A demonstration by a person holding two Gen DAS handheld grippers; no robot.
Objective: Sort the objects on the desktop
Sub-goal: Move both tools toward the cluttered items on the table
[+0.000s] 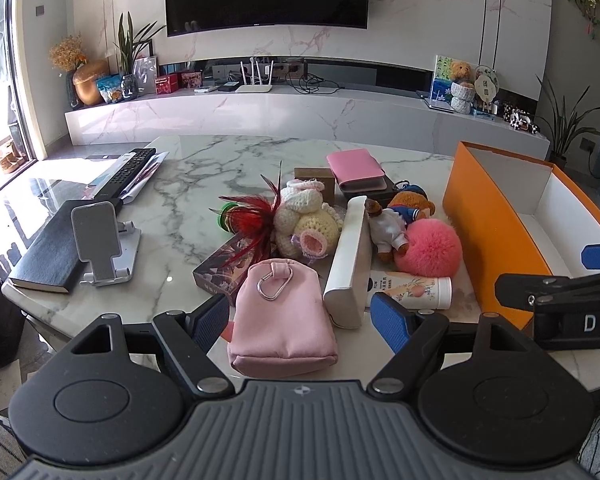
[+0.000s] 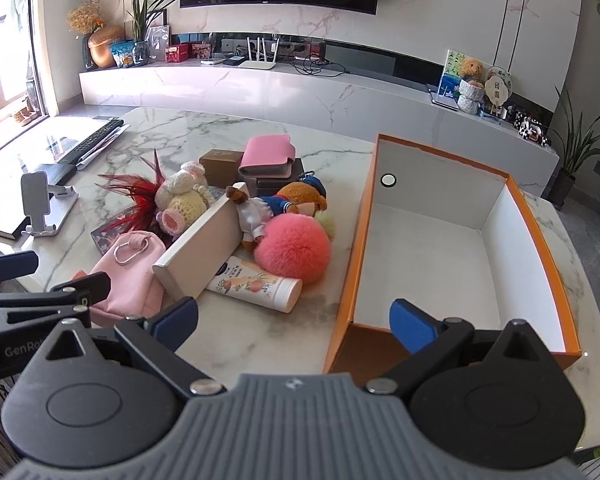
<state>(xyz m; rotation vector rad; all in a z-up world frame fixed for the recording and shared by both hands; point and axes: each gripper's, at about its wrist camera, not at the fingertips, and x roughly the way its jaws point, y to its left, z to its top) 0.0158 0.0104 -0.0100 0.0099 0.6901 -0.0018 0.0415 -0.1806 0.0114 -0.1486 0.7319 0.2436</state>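
Note:
A heap of small things lies on the marble table point(image 1: 204, 176): a pink pouch point(image 1: 282, 316) with a carabiner, a white flat box point(image 1: 350, 256), a cream tube point(image 1: 412, 290), a pink pompom point(image 1: 430, 246), a small teddy point(image 1: 388, 222), a crocheted doll point(image 1: 306, 220), red feathers point(image 1: 256, 216) and a pink wallet point(image 1: 356, 170). My left gripper point(image 1: 300, 322) stands open, its fingers on either side of the pouch without touching it. My right gripper point(image 2: 296, 320) is open over the table by the near corner of the empty orange box point(image 2: 452, 248).
A white phone stand point(image 1: 100, 240), a black notebook point(image 1: 48, 252) and a remote point(image 1: 128, 170) lie at the left of the table. Brown boxes point(image 2: 220, 162) sit behind the heap. Beyond the table runs a TV bench point(image 1: 300, 112) with a router and ornaments.

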